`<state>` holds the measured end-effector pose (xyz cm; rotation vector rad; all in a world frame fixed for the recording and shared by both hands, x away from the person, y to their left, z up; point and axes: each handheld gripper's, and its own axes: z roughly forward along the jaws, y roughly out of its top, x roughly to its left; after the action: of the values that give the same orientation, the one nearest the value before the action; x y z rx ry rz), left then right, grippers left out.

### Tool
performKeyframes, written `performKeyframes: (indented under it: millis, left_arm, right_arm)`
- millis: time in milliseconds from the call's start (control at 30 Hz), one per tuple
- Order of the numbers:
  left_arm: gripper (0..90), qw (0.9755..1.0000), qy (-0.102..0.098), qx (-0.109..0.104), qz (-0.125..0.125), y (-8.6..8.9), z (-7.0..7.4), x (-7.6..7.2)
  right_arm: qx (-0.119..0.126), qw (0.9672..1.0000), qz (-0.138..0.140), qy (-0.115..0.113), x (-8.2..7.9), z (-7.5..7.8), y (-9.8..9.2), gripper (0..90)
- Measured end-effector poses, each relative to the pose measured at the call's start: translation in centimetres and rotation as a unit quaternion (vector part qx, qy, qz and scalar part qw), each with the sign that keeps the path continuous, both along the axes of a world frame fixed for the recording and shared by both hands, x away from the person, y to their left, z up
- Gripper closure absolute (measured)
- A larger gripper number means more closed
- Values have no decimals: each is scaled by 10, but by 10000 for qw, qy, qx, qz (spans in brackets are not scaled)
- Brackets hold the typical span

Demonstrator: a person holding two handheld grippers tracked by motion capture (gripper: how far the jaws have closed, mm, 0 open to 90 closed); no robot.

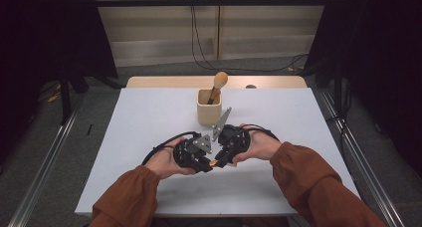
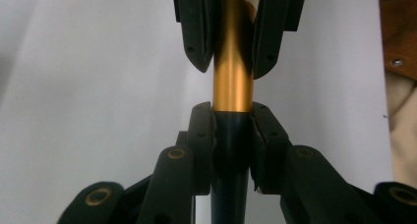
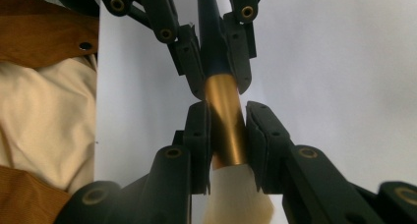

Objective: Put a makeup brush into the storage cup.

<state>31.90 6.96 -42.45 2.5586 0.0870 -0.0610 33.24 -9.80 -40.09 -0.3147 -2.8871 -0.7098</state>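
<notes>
- Just in front of the beige cup [image 1: 208,107], on the person's side of it, both tools meet low over the white worktop [image 1: 149,112] with 1 makeup brush [image 2: 232,81] held between them.
- Left tool [image 2: 231,135]: its jaws are nearly closed, clamped on the dark handle of the brush right where the gold ferrule [image 3: 225,121] begins.
- Right tool [image 3: 228,135]: its jaws are likewise almost together, pinching the gold ferrule, with the pale bristles [image 3: 238,197] spreading just behind its grip.
- A 2nd brush with a rounded tan head [image 1: 219,80] stands in the cup, leaning toward its right rim.
- Risk 1: the ferrule looks smooth and round, so I judge the right tool's hold could slide or let the brush roll if the 2 hands pull or twist against each other.
- Risk 2: with both grips so close together, any mismatch in hand motion would bend the joint between handle and ferrule.
- Risk 3: if 1 tool lets go before the other's hold is firm, the brush could tip and drop onto the worktop short of the cup.
- Risk 4: a hurried reach toward the cup could knock it or the standing brush over.
</notes>
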Motion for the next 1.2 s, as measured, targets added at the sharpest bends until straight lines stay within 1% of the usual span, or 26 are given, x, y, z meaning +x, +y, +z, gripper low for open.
performKeyframes:
  millis: [33, 67, 100, 167, 200, 233, 300, 333, 367, 400, 433, 467, 500, 533, 600, 667, 700, 900, 933, 1000, 1033, 1100, 1200]
  left_arm:
    - [743, 10000, -22, -32, 53, 0, -1, 0]
    - [743, 10000, 19, -51, 39, 1, 0, 1]
    - [743, 10000, 82, -48, 20, 1, 0, 2]
    - [744, 9999, 57, -101, 64, 2, 1, 2]
    - [744, 9999, 75, -92, 72, 2, 2, 3]
    - [745, 9999, 30, -103, 123, 3, 2, 2]
    - [744, 9997, 23, -138, 187, 4, 2, 3]
    - [744, 9997, 74, -158, 190, 4, 1, 3]
    - [744, 9996, 134, -152, 181, 5, 2, 4]
    - [745, 9994, 140, -202, 246, 6, 1, 4]
    - [744, 9993, 132, -204, 284, 7, 1, 4]
    - [744, 9992, 173, -231, 273, 8, 1, 5]
    - [745, 9989, 204, -264, 323, 8, 0, 4]
    - [744, 9990, 207, -252, 307, 9, 1, 5]
    - [744, 9987, 211, -276, 362, 10, 1, 5]
    - [744, 9985, 244, -311, 377, 11, 2, 6]
    - [744, 9983, 250, -337, 405, 11, 2, 6]
    - [744, 9978, 277, -373, 463, 12, 2, 7]
    - [744, 9977, 273, -392, 483, 12, 2, 7]
    - [744, 9976, 291, -403, 472, 14, 2, 8]
    - [744, 9973, 308, -432, 505, 14, 2, 8]
    - [744, 9973, 315, -431, 514, 16, 3, 8]
    - [744, 9971, 299, -438, 548, 18, 4, 10]
  right_arm:
    - [13, 10000, -7, -9, 0, 0, 0, 724]
    - [32, 10000, 14, -14, 1, -1, -1, 720]
    - [20, 10000, -34, -15, 2, 0, -1, 717]
    - [77, 10000, -25, -19, 2, 1, -2, 714]
    - [83, 10000, -36, 15, 3, 1, -2, 687]
    - [117, 9999, -83, 47, 2, 2, -2, 656]
    - [160, 9999, -49, 25, 2, 2, -3, 616]
    - [170, 9998, -87, 55, 1, 3, -2, 581]
    - [201, 9998, -58, 66, 1, 2, -2, 562]
    - [216, 9997, -117, 67, 1, 2, -2, 543]
    - [272, 9996, -74, 26, 1, 1, -2, 524]
    - [280, 9995, -101, 55, 1, 1, -2, 509]
    - [305, 9995, -114, 49, 2, 1, -2, 491]
    - [334, 9994, -102, 16, 2, 0, -2, 466]
    - [329, 9993, -158, -16, 3, -1, -2, 416]
    - [360, 9992, -166, -39, 3, -1, -2, 394]
    - [368, 9990, -226, -76, 3, 0, -2, 361]
    - [468, 9979, -423, -149, 4, 2, -7, 264]
    - [448, 9976, -503, -176, 4, 2, -8, 257]
    - [465, 9975, -495, -191, 4, 0, -9, 246]
    - [465, 9974, -522, -199, 4, 0, -10, 230]
    - [504, 9965, -628, -209, 4, -1, -12, 196]
    - [593, 9955, -698, -257, 5, 0, -15, 165]
